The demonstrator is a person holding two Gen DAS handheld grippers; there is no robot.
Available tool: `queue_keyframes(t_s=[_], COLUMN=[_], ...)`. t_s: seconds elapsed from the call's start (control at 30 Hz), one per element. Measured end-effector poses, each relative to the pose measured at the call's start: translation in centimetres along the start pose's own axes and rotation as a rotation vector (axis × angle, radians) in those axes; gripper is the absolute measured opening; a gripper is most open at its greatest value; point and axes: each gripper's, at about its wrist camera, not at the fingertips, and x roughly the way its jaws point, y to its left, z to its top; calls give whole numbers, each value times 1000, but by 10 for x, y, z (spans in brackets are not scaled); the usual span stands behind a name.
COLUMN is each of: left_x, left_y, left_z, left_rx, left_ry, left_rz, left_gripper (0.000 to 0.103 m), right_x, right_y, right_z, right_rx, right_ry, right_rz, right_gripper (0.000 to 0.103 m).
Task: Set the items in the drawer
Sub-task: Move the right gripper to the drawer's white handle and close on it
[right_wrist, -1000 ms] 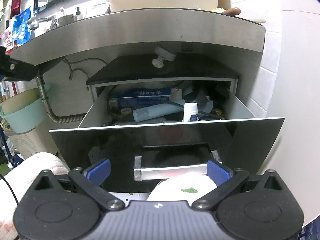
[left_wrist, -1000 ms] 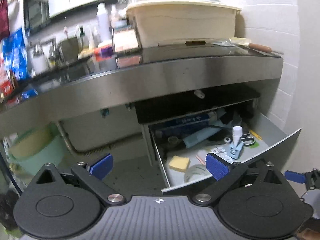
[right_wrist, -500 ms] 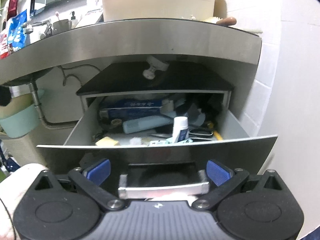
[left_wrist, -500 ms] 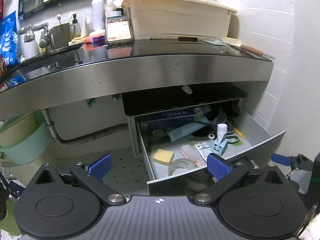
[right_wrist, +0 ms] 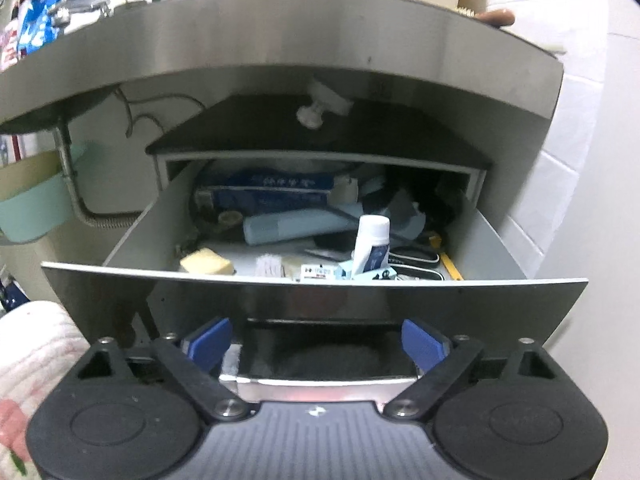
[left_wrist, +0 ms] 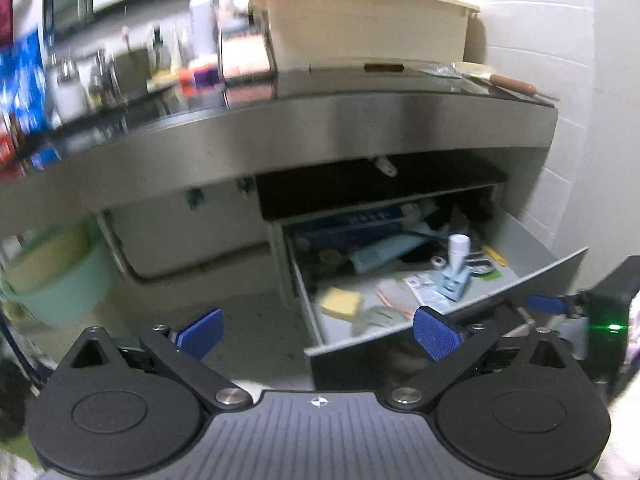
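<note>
– What is seen toward twelve o'clock?
– A steel-fronted counter (left_wrist: pixel 320 120) is seen, topped by a cream tub (left_wrist: pixel 368 24).
– And at three o'clock?
– A white tiled wall (left_wrist: pixel 572 80) is shown.
– At nine?
– A green basin (left_wrist: pixel 60 292) is hung beside a pipe, above a speckled floor (left_wrist: pixel 248 320).

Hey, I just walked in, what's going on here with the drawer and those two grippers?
A person holds a gripper in each hand in front of an open drawer under a steel counter. The right gripper is open, its fingers either side of the drawer handle. The left gripper is open and empty, off to the side. The drawer already holds clutter: a yellow sponge, a white bottle, a blue box and a pale blue tube.
</note>
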Motion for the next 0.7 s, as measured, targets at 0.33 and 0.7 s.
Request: queue_keyframes(t_s=[0.33, 0.7], left_x=[5, 3], left_y=[-6, -12], left_z=[-8, -9], left_rx=[39, 53], left_ry=[30, 38], left_rz=[14, -19], left_gripper=[102, 102], right_x=[26, 38], right_y=[-6, -2], right_z=[2, -6], right_rx=[7, 23], right_ry=[105, 167], right_rz=[12, 45], right_gripper=[81, 81])
